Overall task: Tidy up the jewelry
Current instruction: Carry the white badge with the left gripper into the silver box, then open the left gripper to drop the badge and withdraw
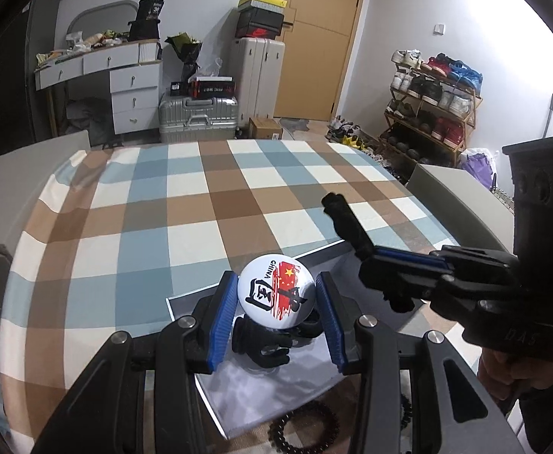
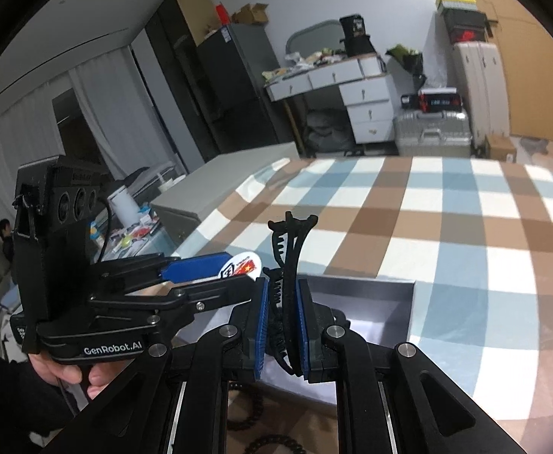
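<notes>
My left gripper [image 1: 276, 280] is shut on a round white badge [image 1: 274, 295] printed with a red flag and "CHINA"; the blue pads press its two sides. A black claw-shaped piece [image 1: 263, 344] shows just under the badge; I cannot tell whether it lies in the tray. My right gripper [image 2: 282, 283] is shut on a black toothed hair clip [image 2: 289, 249] that sticks up past the pads. In the left wrist view the right gripper [image 1: 369, 265] comes in from the right with the hair clip [image 1: 346, 223]. The left gripper [image 2: 244, 274] and badge [image 2: 240, 266] appear left in the right wrist view.
A shallow grey tray [image 2: 374, 291] with a pale floor [image 1: 238, 389] lies on the checked tablecloth [image 1: 185, 204] below both grippers. A dark bead bracelet [image 1: 302, 427] lies near the front edge. A hand [image 2: 68, 370] holds the left gripper. Grey chairs flank the table.
</notes>
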Motion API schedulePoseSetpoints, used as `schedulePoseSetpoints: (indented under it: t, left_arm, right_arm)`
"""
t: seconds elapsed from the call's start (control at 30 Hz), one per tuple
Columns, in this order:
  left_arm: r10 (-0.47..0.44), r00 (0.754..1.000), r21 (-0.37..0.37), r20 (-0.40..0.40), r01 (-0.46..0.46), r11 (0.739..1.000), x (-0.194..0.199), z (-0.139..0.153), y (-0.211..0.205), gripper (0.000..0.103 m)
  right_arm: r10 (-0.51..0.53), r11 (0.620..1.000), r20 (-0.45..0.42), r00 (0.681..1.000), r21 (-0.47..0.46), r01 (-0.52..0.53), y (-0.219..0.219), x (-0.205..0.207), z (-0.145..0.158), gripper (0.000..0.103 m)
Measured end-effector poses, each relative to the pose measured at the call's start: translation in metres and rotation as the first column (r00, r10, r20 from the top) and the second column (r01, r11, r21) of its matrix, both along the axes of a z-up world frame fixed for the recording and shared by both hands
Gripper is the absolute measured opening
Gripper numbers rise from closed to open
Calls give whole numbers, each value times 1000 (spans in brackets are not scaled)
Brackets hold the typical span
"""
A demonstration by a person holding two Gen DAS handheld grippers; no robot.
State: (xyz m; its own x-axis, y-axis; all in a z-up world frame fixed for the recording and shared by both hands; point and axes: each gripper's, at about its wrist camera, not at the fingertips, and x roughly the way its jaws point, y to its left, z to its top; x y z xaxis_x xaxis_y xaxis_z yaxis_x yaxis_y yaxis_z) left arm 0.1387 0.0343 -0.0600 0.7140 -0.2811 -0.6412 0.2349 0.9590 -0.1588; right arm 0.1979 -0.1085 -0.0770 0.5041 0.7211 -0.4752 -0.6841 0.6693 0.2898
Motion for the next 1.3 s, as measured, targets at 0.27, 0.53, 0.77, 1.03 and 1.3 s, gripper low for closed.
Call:
schedulePoseSetpoints:
  t: [0.27, 0.53, 0.77, 1.03, 1.3]
  left_arm:
    - [-23, 999, -25, -23, 22, 999, 6, -6, -1, 36]
    - [-37, 998, -62, -50, 34, 997, 11, -11, 0, 36]
    - [-62, 997, -72, -43, 58, 996, 12, -11, -3, 36]
    - [-68, 996, -74, -49, 64, 995, 10, -11, 0, 50]
    - [-36, 999, -70, -20, 34, 997, -1, 0, 5, 60]
  right_arm:
    - [21, 1000, -30, 999, -17, -21, -1, 10, -15, 13]
    - [44, 998, -19, 999, -35, -45, 2, 11, -17, 13]
    - [51, 997, -34, 998, -54, -53, 7, 11, -21, 14]
    - [12, 999, 6, 1000, -32, -12, -4, 2, -11, 28]
    - [-54, 998, 71, 996, 25, 52, -21, -18, 5, 52]
